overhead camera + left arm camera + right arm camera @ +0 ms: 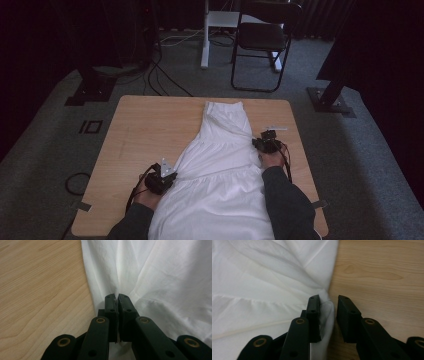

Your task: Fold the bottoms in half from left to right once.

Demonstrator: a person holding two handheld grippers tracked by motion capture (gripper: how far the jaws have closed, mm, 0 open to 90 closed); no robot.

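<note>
Both your grippers sit at the white dress [220, 165] edges: left gripper [117, 298] pinches cloth, right gripper [328, 302] gapes around its hem

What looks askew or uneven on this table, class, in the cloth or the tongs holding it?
The grip is uneven. The left tongs are shut on the white garment, its edge bunched into creases. The right tongs stand open, with the cloth's edge lying in the gap. The garment's near end hangs over the table edge.
</note>
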